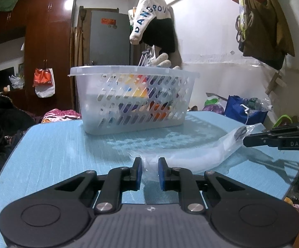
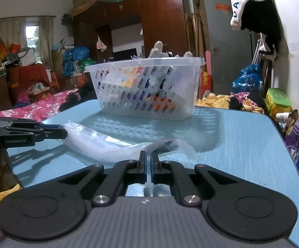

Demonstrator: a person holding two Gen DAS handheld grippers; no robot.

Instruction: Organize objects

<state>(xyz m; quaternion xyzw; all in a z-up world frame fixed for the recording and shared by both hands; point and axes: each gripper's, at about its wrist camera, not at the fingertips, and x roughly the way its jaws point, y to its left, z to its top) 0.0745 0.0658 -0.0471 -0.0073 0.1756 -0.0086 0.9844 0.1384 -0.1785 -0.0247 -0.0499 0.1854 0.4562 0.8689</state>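
Note:
A clear plastic bag (image 1: 193, 157) lies across the blue table (image 1: 56, 150), stretched between both grippers. My left gripper (image 1: 150, 168) has one end of the bag between its pads with a narrow gap. My right gripper (image 2: 148, 162) is shut on the bag's other end (image 2: 112, 146); it also shows in the left wrist view (image 1: 246, 139). The left gripper shows in the right wrist view (image 2: 63, 133). A translucent slotted basket (image 1: 133, 97) holding colourful packets stands at the table's far side, also in the right wrist view (image 2: 147, 88).
The table edge (image 2: 290, 144) drops off to bags and clutter on the right. A bed with pink bedding (image 2: 33, 107) lies beyond the left side. A wardrobe (image 1: 48, 47) and hanging clothes (image 1: 153, 24) stand behind the basket.

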